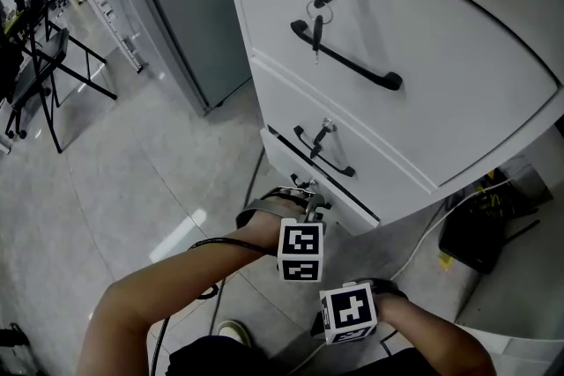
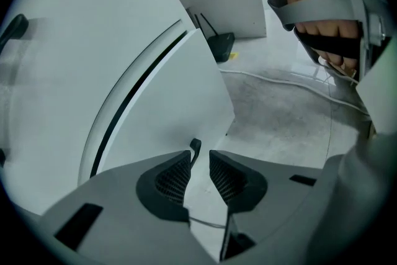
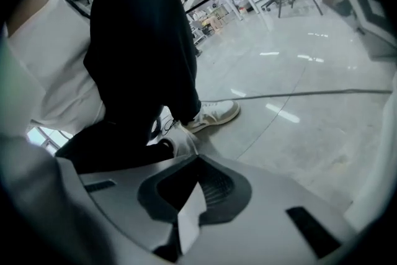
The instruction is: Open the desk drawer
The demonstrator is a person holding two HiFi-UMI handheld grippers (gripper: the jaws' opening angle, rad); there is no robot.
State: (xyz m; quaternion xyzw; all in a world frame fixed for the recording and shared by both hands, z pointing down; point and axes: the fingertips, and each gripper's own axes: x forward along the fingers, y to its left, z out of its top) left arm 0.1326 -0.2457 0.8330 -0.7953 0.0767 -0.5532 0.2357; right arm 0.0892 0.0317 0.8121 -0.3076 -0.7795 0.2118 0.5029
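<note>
Bottom drawer (image 2: pixel 180 96) of white cabinet (image 1: pixel 458 75), low near floor: barely ajar at most, so pull is still to do. Handle (image 2: pixel 194 147) sits between left gripper (image 2: pixel 200 161) jaws, narrowly apart, not clamped. Right gripper (image 3: pixel 198 174) closed, empty, aimed floorward.

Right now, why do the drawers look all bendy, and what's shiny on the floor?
Head view: the wide lens bows the drawer fronts, and a pale glare patch sits on the floor. Left gripper view: black corners, the drawer edge curves hard. Right gripper view: bright streaks shine on the floor.
</note>
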